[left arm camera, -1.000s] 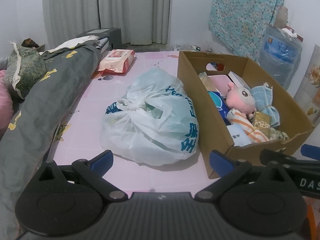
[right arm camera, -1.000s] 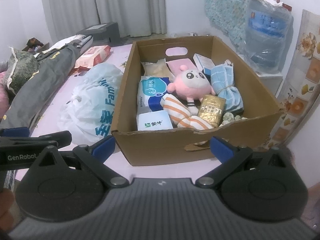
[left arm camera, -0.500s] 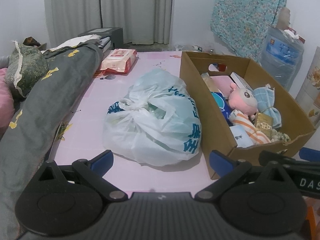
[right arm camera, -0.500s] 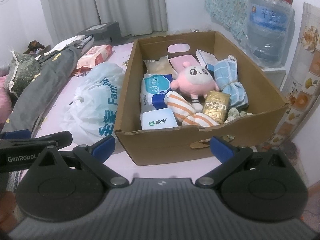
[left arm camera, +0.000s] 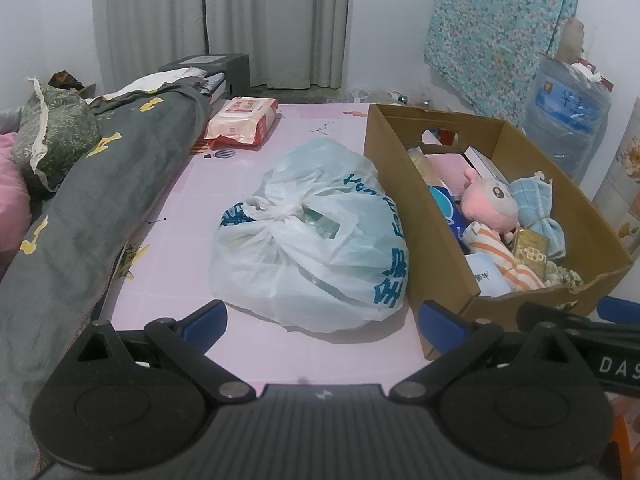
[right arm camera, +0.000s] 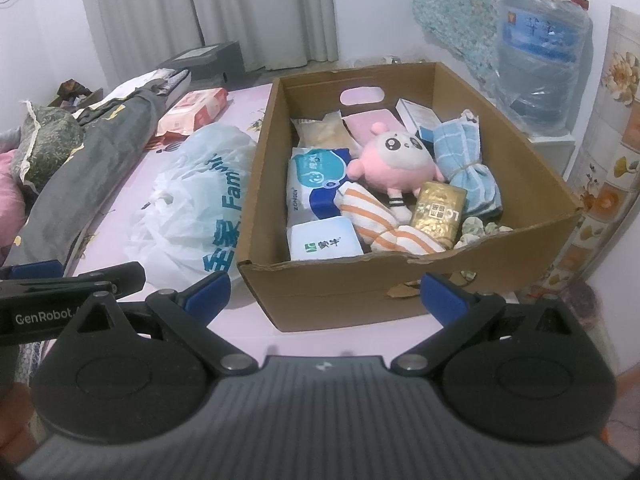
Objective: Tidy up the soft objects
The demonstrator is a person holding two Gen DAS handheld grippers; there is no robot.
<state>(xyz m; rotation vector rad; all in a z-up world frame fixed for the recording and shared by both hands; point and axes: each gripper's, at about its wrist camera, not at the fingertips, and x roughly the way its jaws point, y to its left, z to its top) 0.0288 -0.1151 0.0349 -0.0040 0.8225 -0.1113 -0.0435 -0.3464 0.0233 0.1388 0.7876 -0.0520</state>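
Cardboard box point(right arm camera: 404, 288) at frame centre held plush toy point(right arm camera: 394, 162), towels, tissue packs; tied plastic bag point(left arm camera: 316, 240) lay left, unsorted; left gripper point(left arm camera: 322, 320) and right gripper point(right arm camera: 328, 292) gaped wide, empty

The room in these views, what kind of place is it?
Most likely a home bedroom: a bed with pink sheet, a grey quilt and pillow along one side, curtains behind.

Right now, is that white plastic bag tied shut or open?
Tied shut: the plastic bag has its handles knotted on top, beside the cardboard box.
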